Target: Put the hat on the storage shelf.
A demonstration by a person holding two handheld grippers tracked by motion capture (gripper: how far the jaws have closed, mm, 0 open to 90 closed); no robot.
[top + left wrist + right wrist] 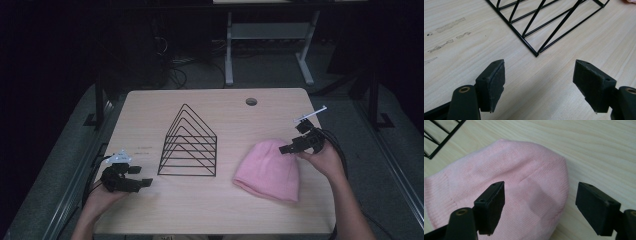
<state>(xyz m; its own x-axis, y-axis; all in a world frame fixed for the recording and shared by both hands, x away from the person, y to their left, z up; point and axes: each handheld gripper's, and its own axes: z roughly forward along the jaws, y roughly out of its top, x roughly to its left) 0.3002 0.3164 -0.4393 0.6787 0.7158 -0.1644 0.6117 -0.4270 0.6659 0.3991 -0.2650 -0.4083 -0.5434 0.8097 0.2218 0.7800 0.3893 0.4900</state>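
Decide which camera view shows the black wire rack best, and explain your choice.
The high view: the whole wire rack stands there on the table, its nested triangular frames complete, left of the pink hat. The left gripper view gives just a near corner and some slanted bars. The right gripper view catches a small corner at its top left edge.

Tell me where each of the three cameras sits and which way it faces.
High view: above the person's side, looking forward and down on the table; both forearms, the left gripper and right gripper show.
Left gripper view: rides the left gripper, looks past open fingers at the wire rack.
Right gripper view: rides the right gripper, looks down at the pink hat.
Shared: the gripper views both catch the rack.
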